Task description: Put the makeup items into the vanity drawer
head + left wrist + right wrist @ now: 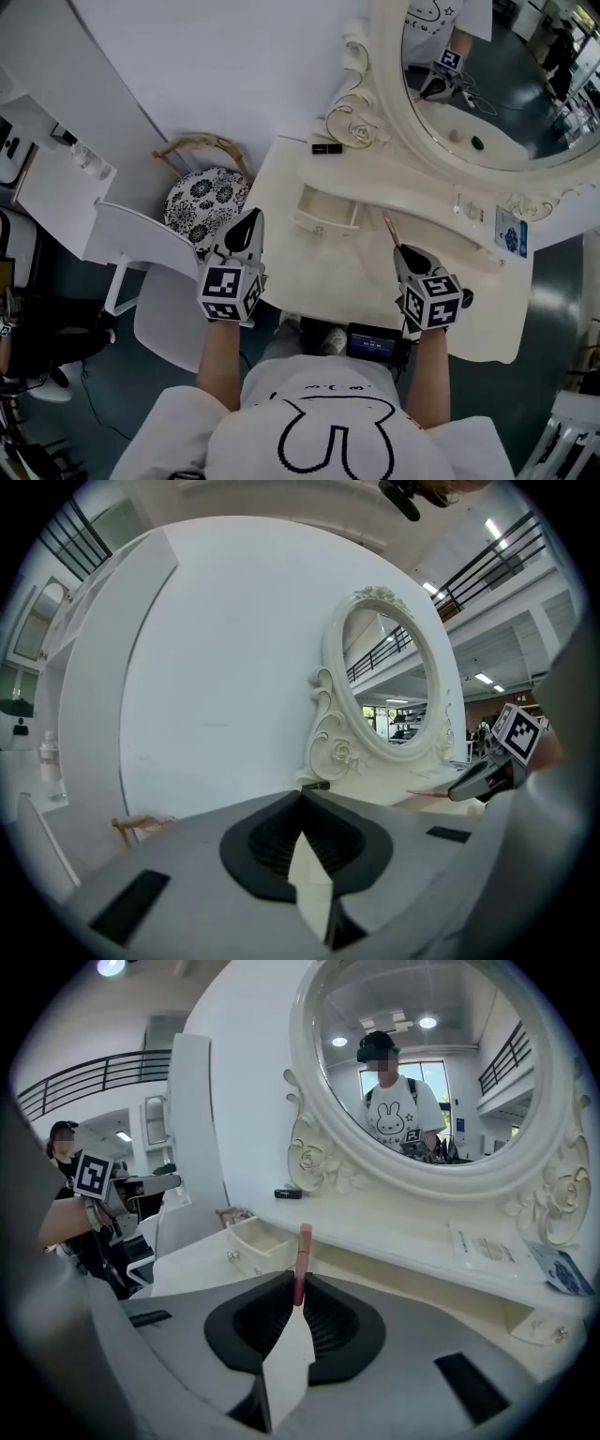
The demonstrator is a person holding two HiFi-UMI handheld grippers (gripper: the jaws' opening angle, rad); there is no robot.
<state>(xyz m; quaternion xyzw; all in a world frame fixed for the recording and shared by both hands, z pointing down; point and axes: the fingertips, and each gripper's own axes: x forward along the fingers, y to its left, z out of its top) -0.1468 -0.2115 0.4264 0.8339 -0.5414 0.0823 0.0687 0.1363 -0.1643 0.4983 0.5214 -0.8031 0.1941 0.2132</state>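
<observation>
Head view: right gripper, just right of the open drawer, clamps a pink stick; left gripper, left of it, is closed, empty; a black tube lies behind the drawer

I note a cream vanity, drawer open; on its top, a black tube and a leaflet.
</observation>
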